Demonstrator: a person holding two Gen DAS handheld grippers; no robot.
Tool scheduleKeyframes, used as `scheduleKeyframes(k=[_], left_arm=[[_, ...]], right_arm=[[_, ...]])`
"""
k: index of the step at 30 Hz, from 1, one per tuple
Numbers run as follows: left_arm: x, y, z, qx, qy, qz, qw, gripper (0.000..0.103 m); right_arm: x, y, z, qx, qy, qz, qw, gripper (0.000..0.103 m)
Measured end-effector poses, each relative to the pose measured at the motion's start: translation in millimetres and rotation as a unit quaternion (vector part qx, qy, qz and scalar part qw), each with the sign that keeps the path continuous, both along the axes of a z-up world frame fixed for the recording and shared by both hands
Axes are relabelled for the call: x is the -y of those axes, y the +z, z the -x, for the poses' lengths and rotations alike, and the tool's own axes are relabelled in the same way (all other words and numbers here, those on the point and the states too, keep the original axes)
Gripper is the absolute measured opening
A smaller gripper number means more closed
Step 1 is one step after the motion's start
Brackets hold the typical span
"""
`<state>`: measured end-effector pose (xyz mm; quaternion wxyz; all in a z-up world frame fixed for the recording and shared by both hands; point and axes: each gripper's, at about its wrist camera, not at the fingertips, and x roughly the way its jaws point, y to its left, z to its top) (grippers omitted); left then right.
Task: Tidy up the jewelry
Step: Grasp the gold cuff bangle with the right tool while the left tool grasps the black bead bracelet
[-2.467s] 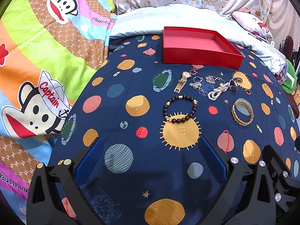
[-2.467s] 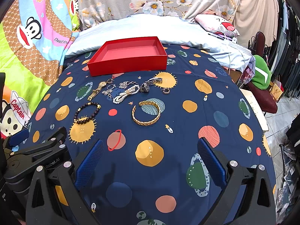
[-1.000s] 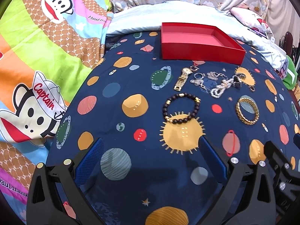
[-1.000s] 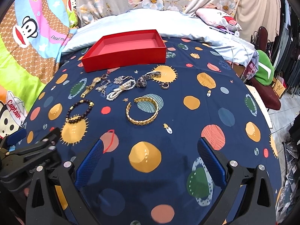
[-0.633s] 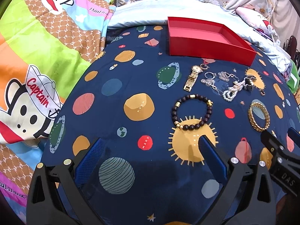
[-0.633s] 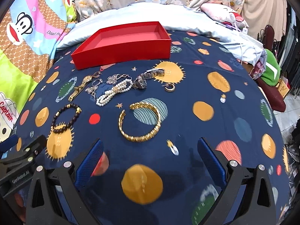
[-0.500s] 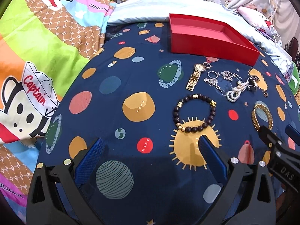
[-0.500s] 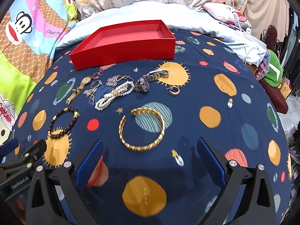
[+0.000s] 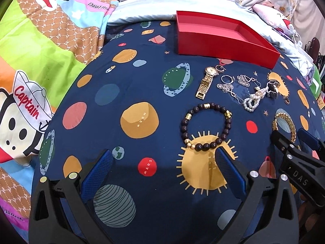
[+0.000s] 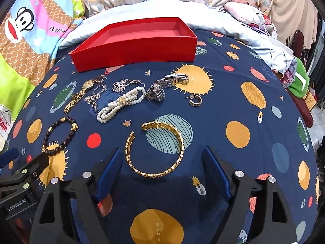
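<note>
Jaws of the right gripper point(image 10: 161, 167) have just been narrowing, though not shut, with the gold bangle point(image 10: 155, 149) lying between them untouched on the bed's planet-print cover point(image 10: 233, 105); both grippers sit lower and nearer the jewelry than a second ago, so a first pick looks imminent. Left gripper point(image 9: 162, 169) stands wide, empty, its right fingertip point(image 9: 222, 155) just beside the dark bead bracelet point(image 9: 206, 129). Beyond: pearl strand point(image 10: 121, 103), gold watch point(image 10: 80, 96), silver watch point(image 10: 162, 88), hoop earring point(image 10: 195, 100) (fine chains too tangled to count). Red box point(image 10: 138, 40) stands empty, its floor partly hidden.
</note>
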<state>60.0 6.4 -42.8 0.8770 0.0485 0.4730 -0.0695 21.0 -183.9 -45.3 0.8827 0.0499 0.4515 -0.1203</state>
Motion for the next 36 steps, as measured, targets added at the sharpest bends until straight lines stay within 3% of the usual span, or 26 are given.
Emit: scheduleKeyframes(k=[7,17,27,36], left_arm=[[1,1,-3,-0.002,-0.001,0.003,1.0,0.098],[9,1,-3,-0.009,-0.019,0.022,0.9995,0.098],[35,-12,-19,0.004,-0.037,0.015,0.9992,0.098],[15,3,-27,0.012,-0.015,0.057,0.9982,0.097]], right_arm=[[0,3,2,0.006,0.004,-0.001,1.0,0.056],[12,6,13,0.007,-0.005,-0.033,0.999,0.055],[28,10,24,0.007,-0.023,-0.046,0.999,0.055],[32,9,23,0.008,-0.026,-0.056,0.998,0.055]])
